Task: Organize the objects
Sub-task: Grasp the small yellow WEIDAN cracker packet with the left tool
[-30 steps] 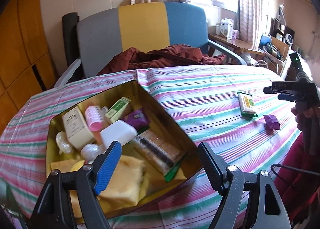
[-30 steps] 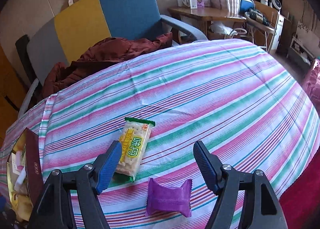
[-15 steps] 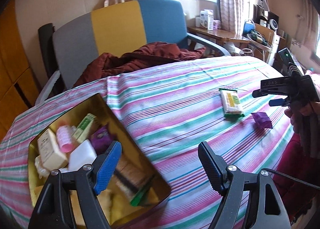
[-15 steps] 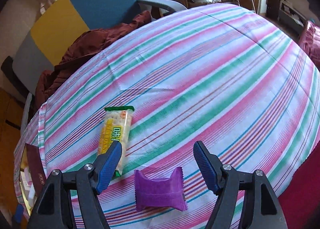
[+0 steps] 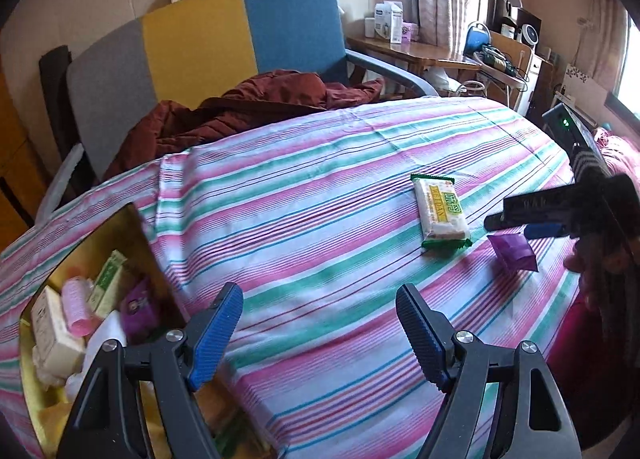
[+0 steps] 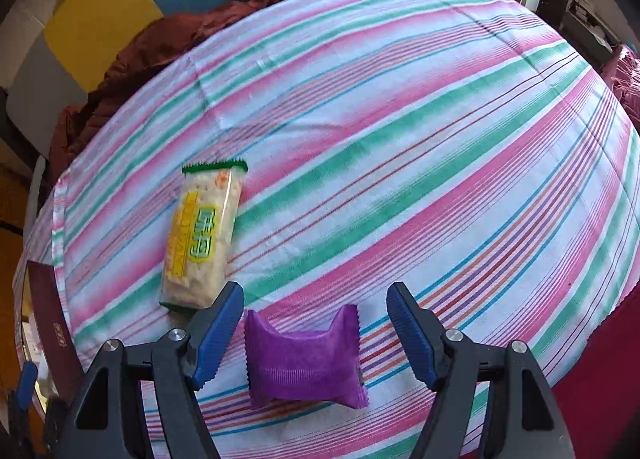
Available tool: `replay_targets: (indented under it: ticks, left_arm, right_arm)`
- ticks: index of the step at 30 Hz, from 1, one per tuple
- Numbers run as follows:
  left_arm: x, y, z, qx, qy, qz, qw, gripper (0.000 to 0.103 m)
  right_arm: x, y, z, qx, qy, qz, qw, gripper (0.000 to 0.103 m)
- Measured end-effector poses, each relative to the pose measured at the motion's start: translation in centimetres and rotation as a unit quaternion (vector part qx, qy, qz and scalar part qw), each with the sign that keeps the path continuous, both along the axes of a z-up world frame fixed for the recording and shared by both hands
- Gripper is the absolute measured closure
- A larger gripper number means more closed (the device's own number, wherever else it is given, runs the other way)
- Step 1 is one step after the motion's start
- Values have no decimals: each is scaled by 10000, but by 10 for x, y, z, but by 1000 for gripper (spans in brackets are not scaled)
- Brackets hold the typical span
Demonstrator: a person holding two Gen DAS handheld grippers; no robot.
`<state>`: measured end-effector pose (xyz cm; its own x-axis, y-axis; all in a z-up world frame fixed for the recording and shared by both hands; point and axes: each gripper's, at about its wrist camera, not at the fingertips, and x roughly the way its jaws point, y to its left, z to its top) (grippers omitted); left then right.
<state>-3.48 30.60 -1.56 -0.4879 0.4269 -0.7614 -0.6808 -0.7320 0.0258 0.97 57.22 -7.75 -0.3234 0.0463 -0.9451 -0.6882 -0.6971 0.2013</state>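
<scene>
Nearest to us in the right wrist view, our right gripper has its jaws spread wide, and the purple packet lies on the striped tablecloth between the two blue pads, touching neither that we can see. Just beyond the left pad sits the yellow-and-green cracker packet, lying flat with its green crimped end pointing away from us; its near end is just beside the pad, close enough to crowd that side. Past these two, the cloth runs bare to the table's far edge.

In the left wrist view, our left gripper is also spread open and holds nothing, hanging over bare cloth. Down to its left is the gold tin, its inside partly hidden by the gripper body; we make out a cream box, a pink roll, a small green-and-white carton and a purple packet, somewhat blurred. Farther across the cloth, well apart from the tin, we see the cracker packet and the other purple packet at the right, with the right gripper over them.

Behind the table stands a grey, yellow and blue chair with a rust-red garment heaped on its seat, against the table edge. Beyond, a cluttered wooden side table stands under the window.
</scene>
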Motion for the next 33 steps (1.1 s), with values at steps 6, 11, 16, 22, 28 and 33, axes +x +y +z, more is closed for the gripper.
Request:
replay_targets:
  ticks: [6,11,16,22,28,33]
  left_arm:
    - [-13,39,-11,117,-388,-274,9988,23]
    - [-16,82,-19,51,-478,-700,9964,23]
    - [-23,124,-29,-33,-619,-994,9931,23]
    - [-28,172,-47,-260,-604,-1267,9898,20]
    - [-44,192,-78,-384,-804,-1116,9897,29]
    - [-37,166,-73,-268,-632,-1075,9918,55]
  right_arm:
    - [15,16,12,-19,437,-521,9977,28]
    - [27,28,15,-238,783,-892,9926,28]
    - [24,34,17,-404,951,-950,9901,28]
    - [22,36,14,-614,1015,-898,9889,28]
    - [20,37,10,-727,1055,-882,9878,28]
    - [20,38,8,-803,1026,-825,9880,28]
